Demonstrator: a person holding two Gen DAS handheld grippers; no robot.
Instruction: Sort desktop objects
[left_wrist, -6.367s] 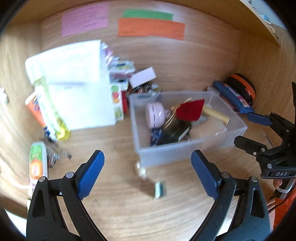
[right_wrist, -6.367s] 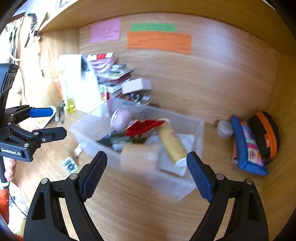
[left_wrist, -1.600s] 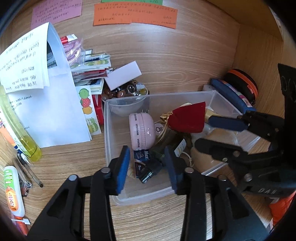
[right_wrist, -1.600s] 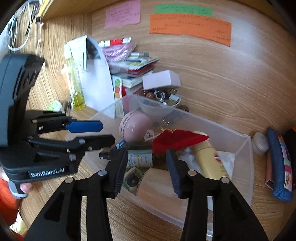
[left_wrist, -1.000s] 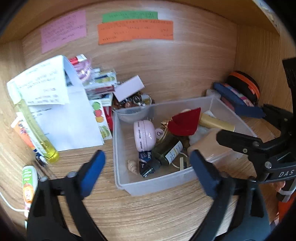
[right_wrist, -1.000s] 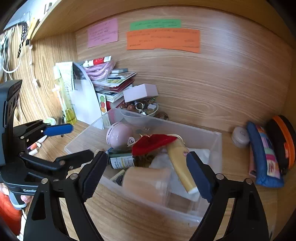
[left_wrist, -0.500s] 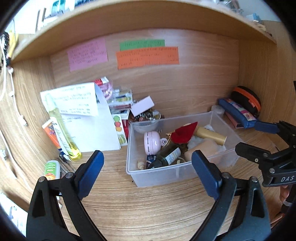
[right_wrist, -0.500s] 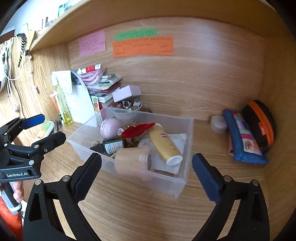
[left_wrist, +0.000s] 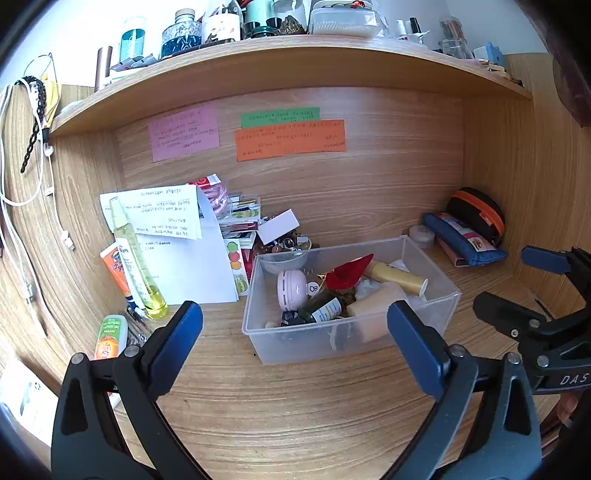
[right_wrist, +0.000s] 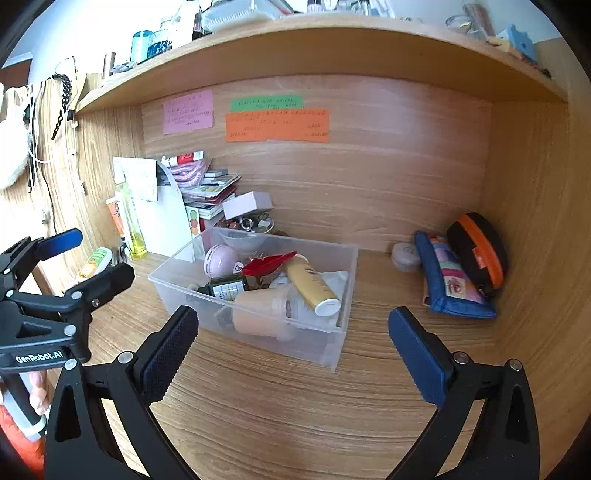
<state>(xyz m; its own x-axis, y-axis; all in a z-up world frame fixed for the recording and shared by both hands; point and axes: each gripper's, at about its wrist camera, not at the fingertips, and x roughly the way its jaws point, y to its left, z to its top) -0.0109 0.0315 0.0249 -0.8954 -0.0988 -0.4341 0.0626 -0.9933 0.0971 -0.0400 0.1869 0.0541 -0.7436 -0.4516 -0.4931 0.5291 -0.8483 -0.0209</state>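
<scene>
A clear plastic bin (left_wrist: 436, 286) (right_wrist: 343, 273) stands on the wooden desk and holds a pink round case (left_wrist: 291, 293), a red pouch (left_wrist: 349, 273), a yellow tube (right_wrist: 312, 282), a dark bottle (left_wrist: 323, 308) and a beige cup (right_wrist: 264, 308). My left gripper (left_wrist: 295, 343) is open and empty, well in front of the bin. My right gripper (right_wrist: 291, 343) is open and empty, in front of the bin's right part. Each gripper shows at the edge of the other's view.
Left of the bin stand white papers (left_wrist: 184, 266), a yellow spray bottle (left_wrist: 138, 262), an orange tube (left_wrist: 118, 267) and a book stack (right_wrist: 210, 192). A blue pencil case (right_wrist: 448, 280) and a black-orange pouch (right_wrist: 478, 251) lie in the right corner. A shelf hangs overhead.
Both grippers have pulled back and up from the bin. They were nearly shut over the bin 1.6 s ago and now stand wide open and empty. More of the shelf is in view.
</scene>
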